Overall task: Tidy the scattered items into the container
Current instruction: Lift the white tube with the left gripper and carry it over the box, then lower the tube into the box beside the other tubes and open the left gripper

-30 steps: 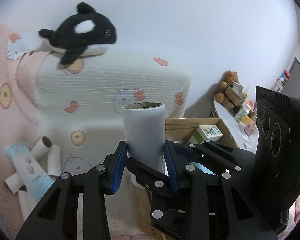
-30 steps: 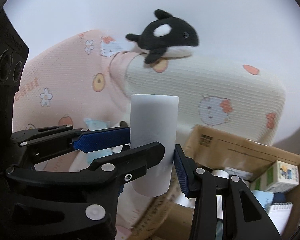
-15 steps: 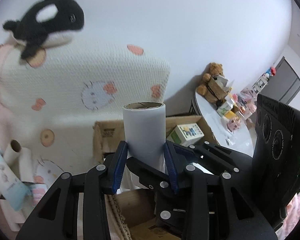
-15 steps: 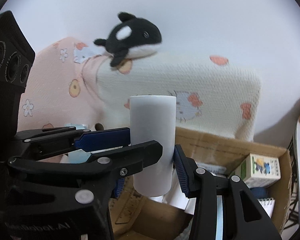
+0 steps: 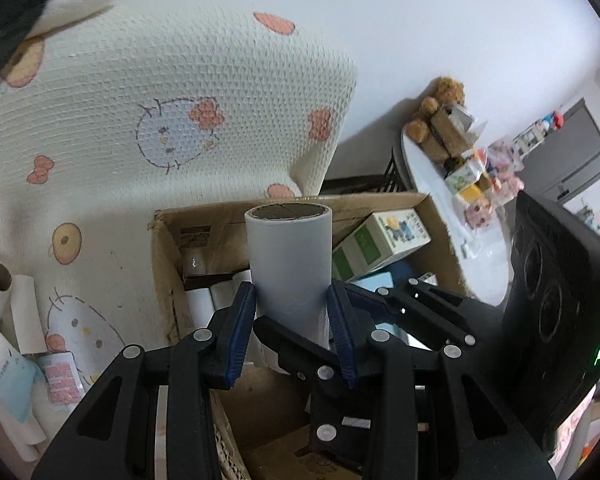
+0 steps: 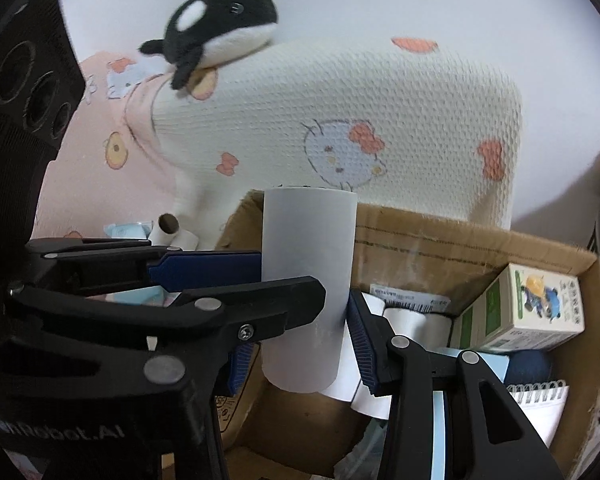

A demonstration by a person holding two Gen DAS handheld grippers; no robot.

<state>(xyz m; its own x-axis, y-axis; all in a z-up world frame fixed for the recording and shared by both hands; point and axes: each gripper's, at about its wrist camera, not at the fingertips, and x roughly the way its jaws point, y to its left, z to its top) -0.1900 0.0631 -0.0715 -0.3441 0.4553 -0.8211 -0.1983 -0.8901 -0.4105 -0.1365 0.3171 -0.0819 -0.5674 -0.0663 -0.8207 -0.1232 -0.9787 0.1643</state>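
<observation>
Left claw: the left claw [image 5: 292, 316] was seen clamped on a white paper roll [image 5: 289, 256], both blue pads pressed to its sides, the roll held upright above the open cardboard box [image 5: 168, 264].
Right claw: the right claw [image 6: 300, 320] was seen clamped on a second white roll [image 6: 308, 280], likewise upright and over the box [image 6: 440, 236].
Writing, right view: raised lettering ending in "Robot.AI" was read on the black body of the right claw; a printed barcode label [image 6: 408, 298] was seen inside the box, its text too small to be read.
Writing, left view: a printed label was seen on the box's inner wall, illegible.
Box contents: a cream and green carton [image 6: 528, 312] with a cartoon figure, several white rolls [image 6: 404, 322] and a spiral notepad [image 6: 540, 404] were seen inside.
Scattered items: bare cardboard tubes [image 5: 16, 304] and a pale blue packet [image 5: 8, 372] were left lying on the patterned bedding beside the box.
Left view only: a round white surface [image 5: 448, 216] crowded with small boxes, and a brown teddy bear [image 5: 432, 112], were shown beyond the box.
Right view only: a black and white orca plush [image 6: 216, 24] was shown whole on top of the cream cushion [image 6: 340, 128]; in the left view only a blurred part of it was caught at the top edge.
</observation>
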